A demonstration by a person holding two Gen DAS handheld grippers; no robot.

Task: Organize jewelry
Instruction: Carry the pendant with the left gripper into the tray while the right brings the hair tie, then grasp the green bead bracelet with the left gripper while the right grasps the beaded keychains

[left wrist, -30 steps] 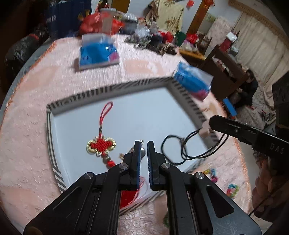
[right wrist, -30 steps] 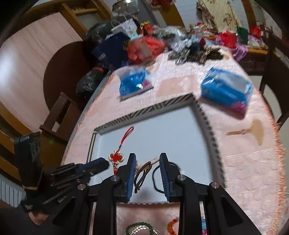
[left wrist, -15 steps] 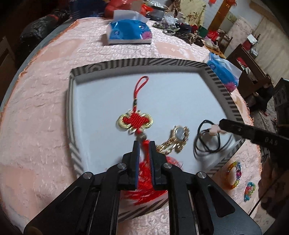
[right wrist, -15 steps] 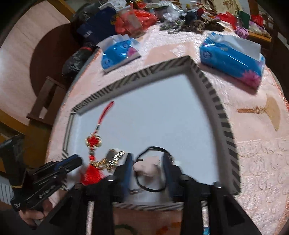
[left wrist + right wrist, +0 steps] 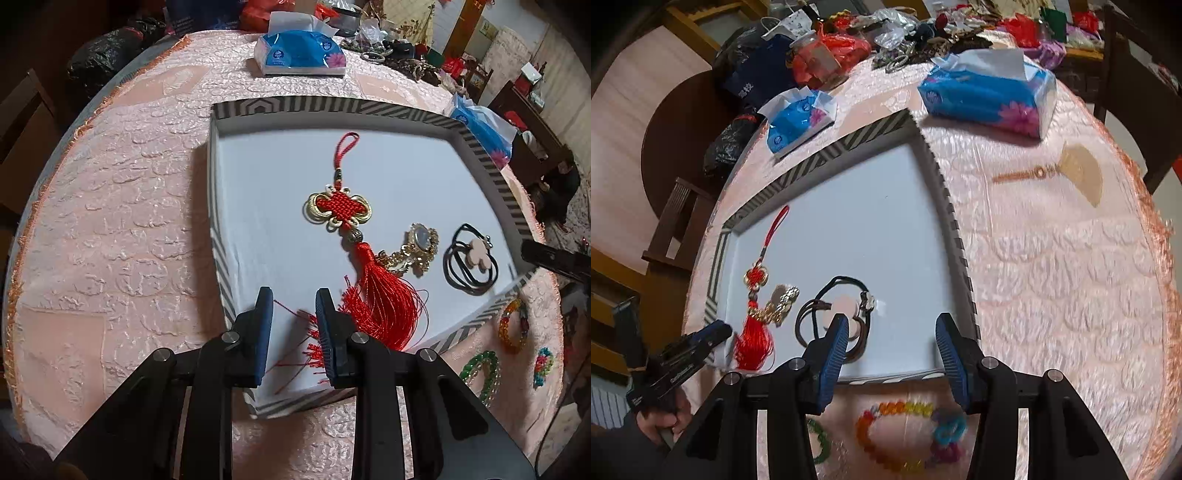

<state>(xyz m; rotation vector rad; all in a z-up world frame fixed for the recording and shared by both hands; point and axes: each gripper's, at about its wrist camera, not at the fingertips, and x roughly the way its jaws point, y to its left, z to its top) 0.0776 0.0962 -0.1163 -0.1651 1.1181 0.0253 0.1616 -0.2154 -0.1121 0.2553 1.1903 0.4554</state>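
Left wrist view is showing both grippers, left (image 5: 291, 306) and right (image 5: 892, 334), hovering apart and empty, leaving tassel (image 5: 373, 295), brooch (image 5: 421, 245) and cord (image 5: 469, 264) lying side by side in the tray (image 5: 332, 107).

- Round table under pink textured cloth (image 5: 122, 206), orange fringe at the edge.
- Striped-rim tray (image 5: 332, 107) lies centre.
- Two blue tissue packs: one (image 5: 988, 94) by the tray's far corner, one (image 5: 798, 120) beyond its far rim.
- Bead bracelets on the cloth near the tray's near rim: multicoloured (image 5: 897, 435), green (image 5: 480, 373), amber (image 5: 511, 325).
- Clutter heaped at the far edge.
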